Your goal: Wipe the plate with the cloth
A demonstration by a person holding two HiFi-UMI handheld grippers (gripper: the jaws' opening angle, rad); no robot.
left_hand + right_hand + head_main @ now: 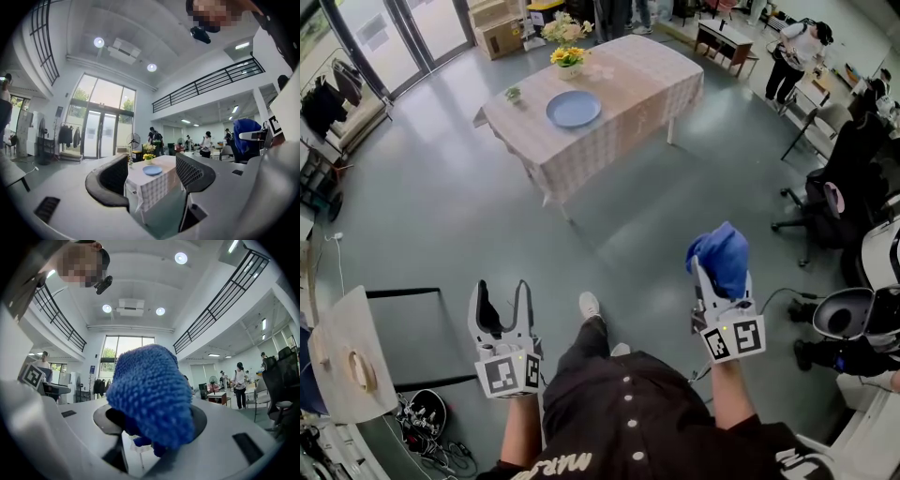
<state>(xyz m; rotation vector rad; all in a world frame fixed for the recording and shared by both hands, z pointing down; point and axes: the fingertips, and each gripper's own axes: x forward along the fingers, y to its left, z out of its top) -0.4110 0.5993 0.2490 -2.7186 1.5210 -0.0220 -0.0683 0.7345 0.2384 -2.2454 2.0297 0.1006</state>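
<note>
**Cloth in hand, plate far off**

The right gripper (719, 272) is clamped on a bunched blue cloth (724, 255). The left gripper (501, 298) is empty — jaws wide apart. The blue plate (574, 109) lies on the far checked-cloth table (637, 84), near yellow flowers (568, 57).

Nubby blue cloth (150, 394); smooth matt plate (574, 109)

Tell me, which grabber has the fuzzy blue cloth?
The right gripper: its jaws are shut on the blue cloth. The left gripper has open jaws with nothing between them.
</note>
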